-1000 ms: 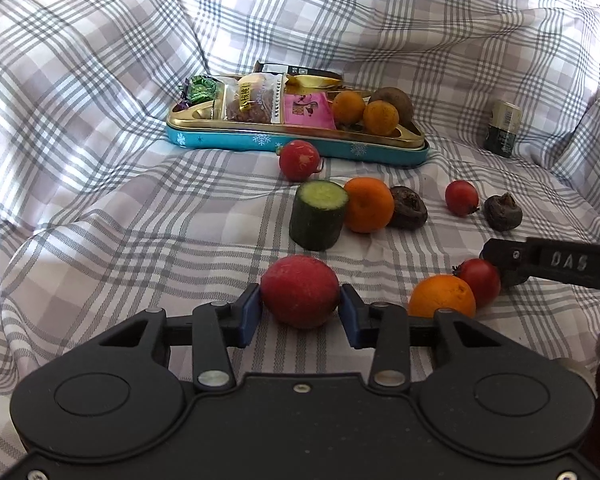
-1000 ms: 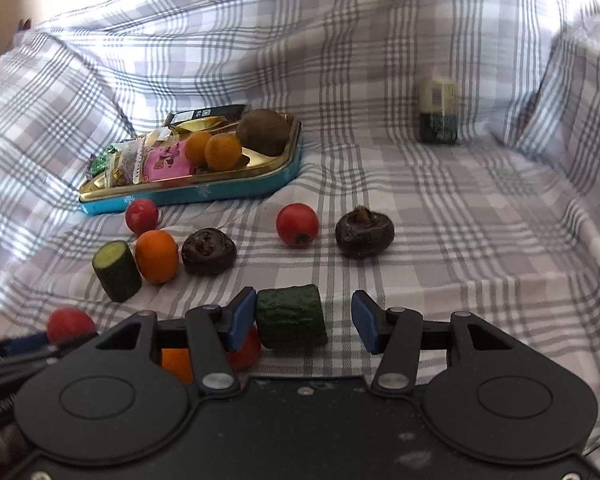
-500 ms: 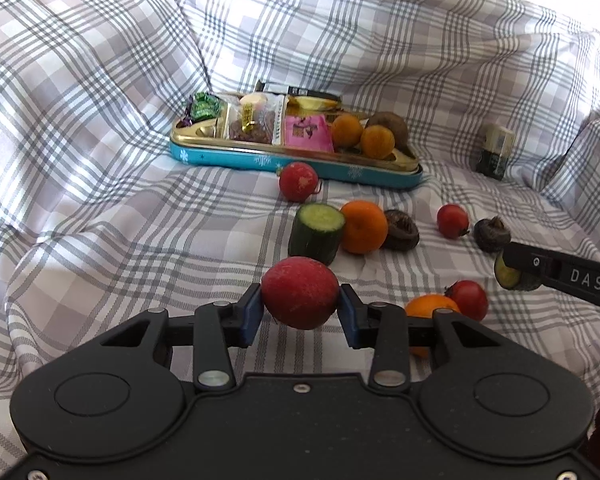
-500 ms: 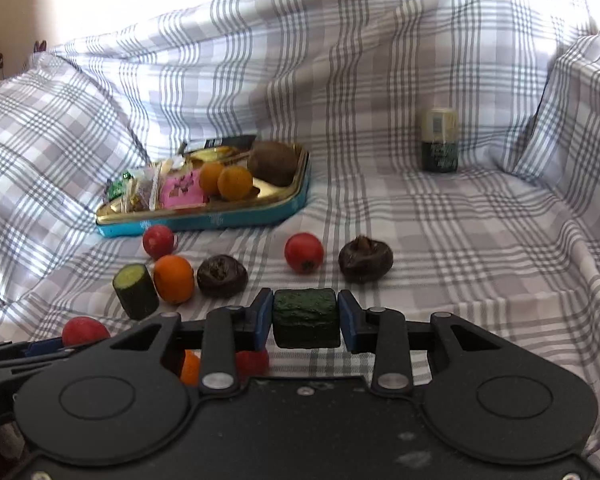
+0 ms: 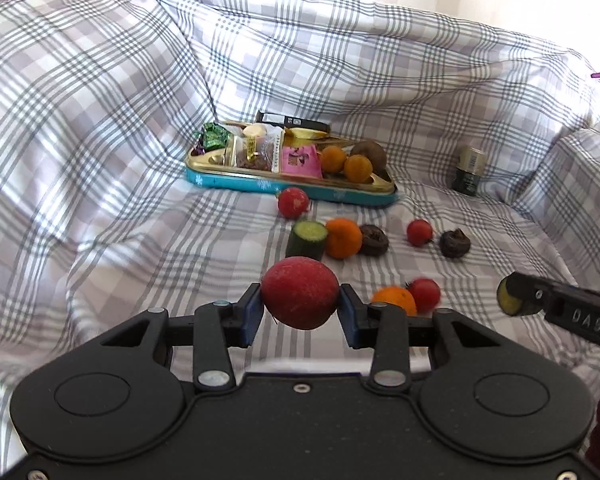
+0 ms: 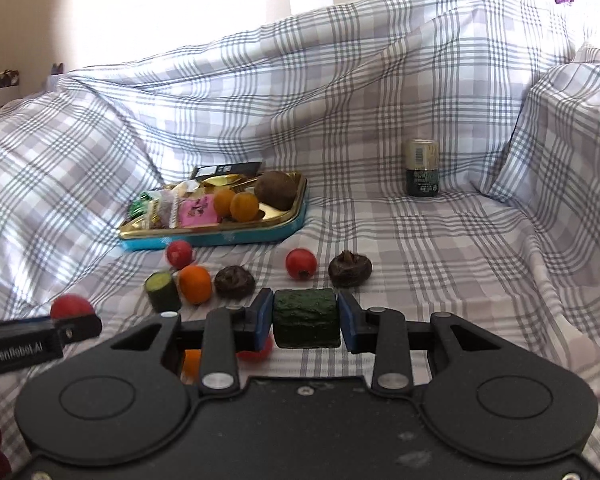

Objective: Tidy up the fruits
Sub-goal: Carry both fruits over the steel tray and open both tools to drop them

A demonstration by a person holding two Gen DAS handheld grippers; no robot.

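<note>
Holding a red fruit [image 5: 300, 298], the left tongs [image 5: 300, 314] are clamped on it; the right tongs [image 6: 305, 320] grip a cucumber piece [image 6: 305, 318]. Both loads hang above the plaid sheet [image 5: 100, 200], with the tin tray [image 5: 292, 188] ahead, nearer the left tongs.

Two cucumber pieces are in view: one [image 6: 305, 318] gripped in a claw, one [image 6: 163, 291] standing on the checked cloth. There are four red round fruits: a large one [image 5: 300, 293] held in the other claw and three smaller ones [image 5: 293, 203] [image 5: 419, 232] [image 5: 425, 294] on the cloth. Four orange citrus fruits show, two [image 5: 343, 238] [image 5: 394, 298] on the cloth and two [image 5: 332, 159] [image 5: 358, 168] in the one tin tray [image 5: 260, 182], along with two dark wrinkled fruits [image 5: 373, 239] [image 5: 454, 243], one brown fruit [image 6: 275, 191] and one can [image 6: 421, 168].
</note>
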